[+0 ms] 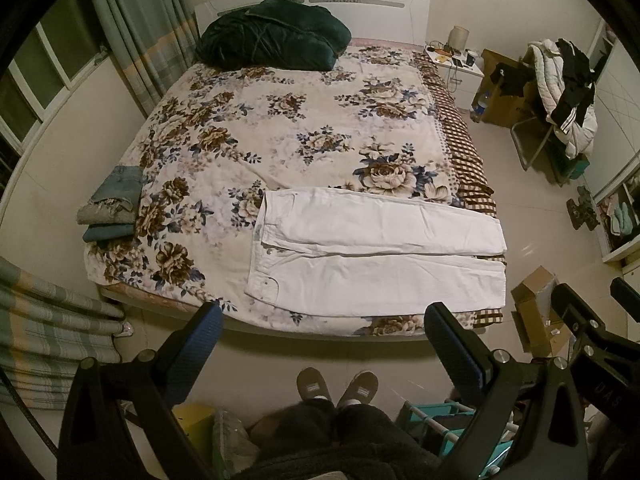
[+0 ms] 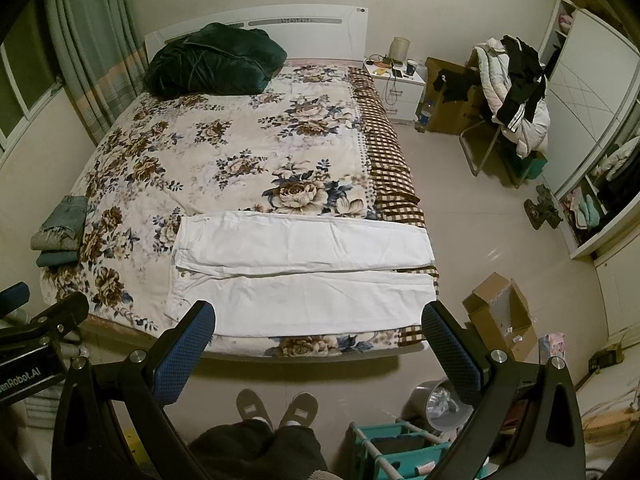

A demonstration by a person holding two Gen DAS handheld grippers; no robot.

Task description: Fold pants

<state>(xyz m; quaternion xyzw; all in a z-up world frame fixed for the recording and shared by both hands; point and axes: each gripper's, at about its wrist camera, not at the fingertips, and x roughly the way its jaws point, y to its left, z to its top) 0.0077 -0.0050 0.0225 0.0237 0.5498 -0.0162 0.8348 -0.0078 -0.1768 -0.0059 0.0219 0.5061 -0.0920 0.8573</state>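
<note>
White pants (image 1: 372, 252) lie flat on the near right part of the floral bed (image 1: 280, 132), waistband to the left, both legs stretched to the right, cuffs at the bed's right edge. They also show in the right wrist view (image 2: 304, 272). My left gripper (image 1: 324, 320) is open and empty, held above the floor just short of the bed's near edge. My right gripper (image 2: 320, 320) is open and empty, over the near edge in front of the lower leg. The right gripper's body shows at the right of the left wrist view (image 1: 592, 332).
A stack of folded clothes (image 1: 112, 208) sits at the bed's left edge. A dark green blanket (image 1: 272, 36) lies at the headboard. A cardboard box (image 2: 504, 316), a bin (image 2: 444, 404) and a teal rack (image 2: 400, 452) stand on the floor at right. My slippered feet (image 1: 336, 388) are below.
</note>
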